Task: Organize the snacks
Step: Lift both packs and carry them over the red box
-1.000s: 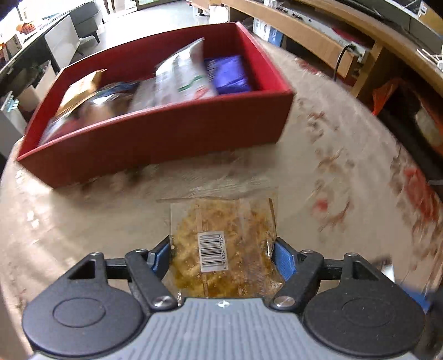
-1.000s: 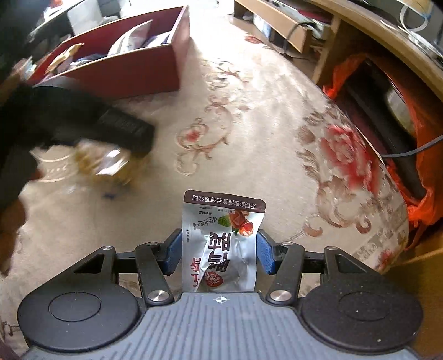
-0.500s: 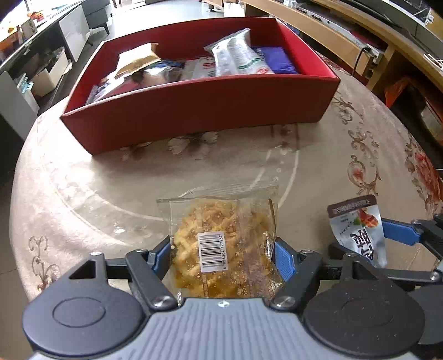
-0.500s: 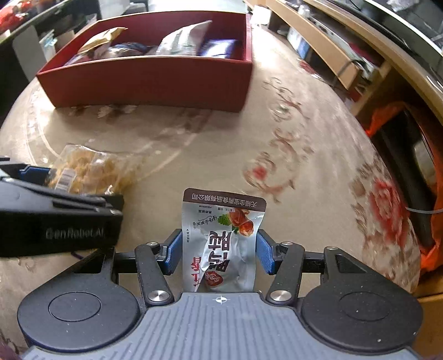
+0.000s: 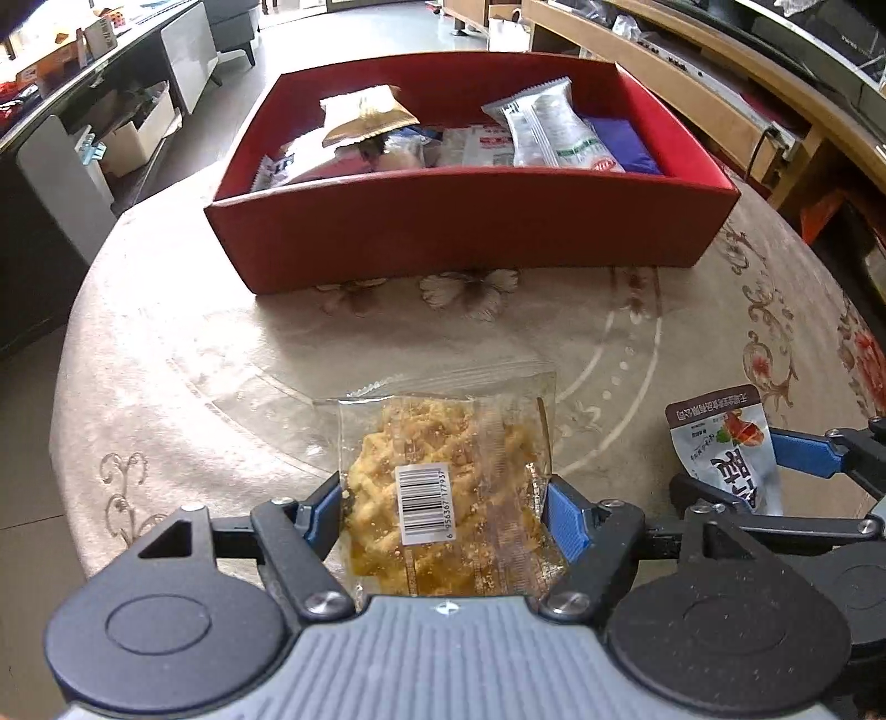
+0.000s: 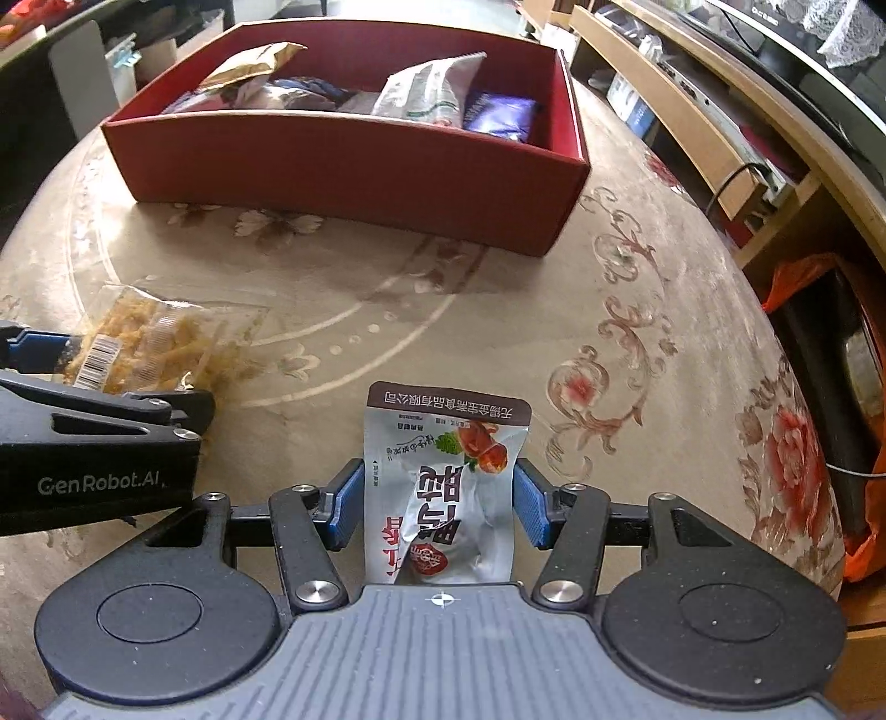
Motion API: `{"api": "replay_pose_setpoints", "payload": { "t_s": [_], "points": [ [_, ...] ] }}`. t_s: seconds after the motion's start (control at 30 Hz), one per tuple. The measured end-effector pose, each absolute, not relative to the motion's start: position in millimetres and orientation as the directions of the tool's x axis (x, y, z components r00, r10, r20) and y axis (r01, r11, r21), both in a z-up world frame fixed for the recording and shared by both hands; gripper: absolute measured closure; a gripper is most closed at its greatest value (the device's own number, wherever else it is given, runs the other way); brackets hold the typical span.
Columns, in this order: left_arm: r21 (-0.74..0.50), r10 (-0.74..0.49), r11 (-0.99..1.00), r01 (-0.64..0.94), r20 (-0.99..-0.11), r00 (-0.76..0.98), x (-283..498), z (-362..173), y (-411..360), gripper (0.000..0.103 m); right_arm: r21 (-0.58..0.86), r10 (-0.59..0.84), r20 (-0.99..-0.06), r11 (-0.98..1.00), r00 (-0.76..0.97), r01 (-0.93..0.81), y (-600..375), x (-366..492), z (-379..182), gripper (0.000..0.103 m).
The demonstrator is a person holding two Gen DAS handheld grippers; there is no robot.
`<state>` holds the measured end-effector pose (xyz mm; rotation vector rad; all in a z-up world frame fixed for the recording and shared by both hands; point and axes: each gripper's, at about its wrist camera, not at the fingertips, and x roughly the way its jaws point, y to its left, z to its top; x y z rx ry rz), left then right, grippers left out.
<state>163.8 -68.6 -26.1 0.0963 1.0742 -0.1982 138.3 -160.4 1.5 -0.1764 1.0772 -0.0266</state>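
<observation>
The lower end of the clear cracker packet (image 5: 443, 493) is hidden behind the left gripper's (image 5: 443, 512) body. The silver pouch's (image 6: 443, 487) bottom likewise disappears behind the right gripper (image 6: 440, 501). In the red box (image 5: 476, 232), the near wall covers the lower parts of the snacks; the packets under the tan wrapper (image 5: 368, 113) overlap, too jumbled to identify. The tabletop (image 5: 194, 354) is cut off by both views' edges.

A domestic living room. A round table (image 5: 166, 343) under a floral-patterned cloth (image 6: 626, 332) carries a red box (image 5: 470, 232) of packaged snacks, and a long wooden media console (image 6: 692, 111) with electronic equipment on its shelves runs along one wall. A low white cabinet (image 5: 188, 50), a dark upholstered seat (image 5: 235, 22) and a tiled floor (image 5: 354, 33) lie beyond the table.
</observation>
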Motion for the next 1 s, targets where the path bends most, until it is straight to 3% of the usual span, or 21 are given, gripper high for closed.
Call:
{"api": "replay_pose_setpoints", "payload": {
  "t_s": [1.0],
  "points": [
    [0.011, -0.086, 0.979, 0.205, -0.885, 0.457, 157.2, -38.4, -61.3, 0.03, -0.187, -0.133, -0.865, 0.98, 0.484, -0.066, -157.7, 144.7, 3.4, 0.04]
  ]
}}
